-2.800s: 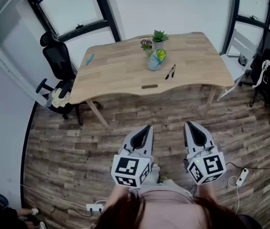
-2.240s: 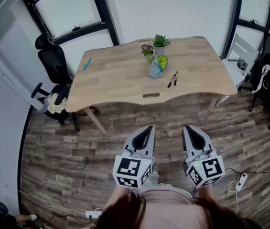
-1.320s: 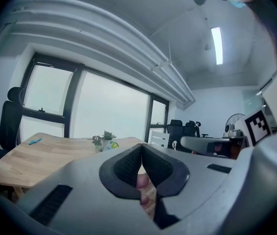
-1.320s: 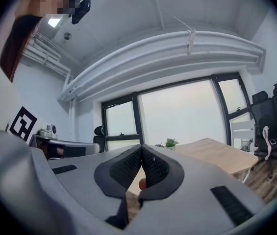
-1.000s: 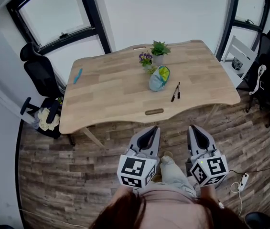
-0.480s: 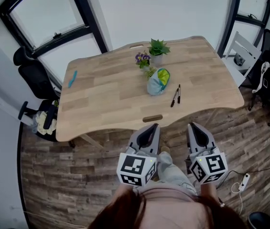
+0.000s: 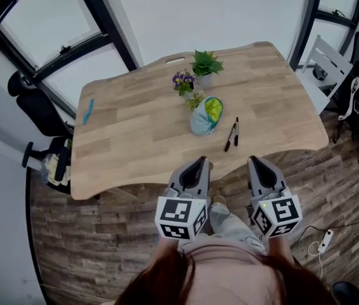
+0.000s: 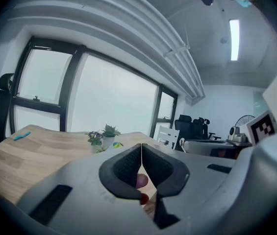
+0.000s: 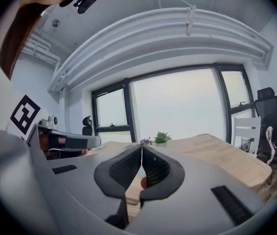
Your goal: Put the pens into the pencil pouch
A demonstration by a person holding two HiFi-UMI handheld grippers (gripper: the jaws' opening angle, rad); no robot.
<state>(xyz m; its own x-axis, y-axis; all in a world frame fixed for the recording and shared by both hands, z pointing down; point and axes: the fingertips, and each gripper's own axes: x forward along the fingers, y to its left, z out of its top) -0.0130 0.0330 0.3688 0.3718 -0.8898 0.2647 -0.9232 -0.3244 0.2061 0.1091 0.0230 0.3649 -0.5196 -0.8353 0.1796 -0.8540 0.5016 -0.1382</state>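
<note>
We're looking down at a plank floor (image 7: 77, 234) with a big wooden tabletop (image 7: 135, 132) standing on it. A black office chair (image 7: 36, 103) is sitting off its left end and a white chair (image 7: 329, 59) off its right.

We're holding both claws out at the near edge. The left claw (image 7: 199, 162) and the right claw (image 7: 255, 162) are each pinched fully together with nothing sitting between the pads, and both are hanging well short of the stuff on the tabletop.

The pencil pouch (image 7: 205, 115), blue-grey with a yellow-green top, is sitting around the middle. Behind it a green potted plant (image 7: 203, 64) and a little purple flower pot (image 7: 182, 82) are standing close together. The two dark pens (image 7: 229, 137) are lying side by side just right of the pouch, outside it. A small blue thing (image 7: 88, 112) is lying way over near the left end.
</note>
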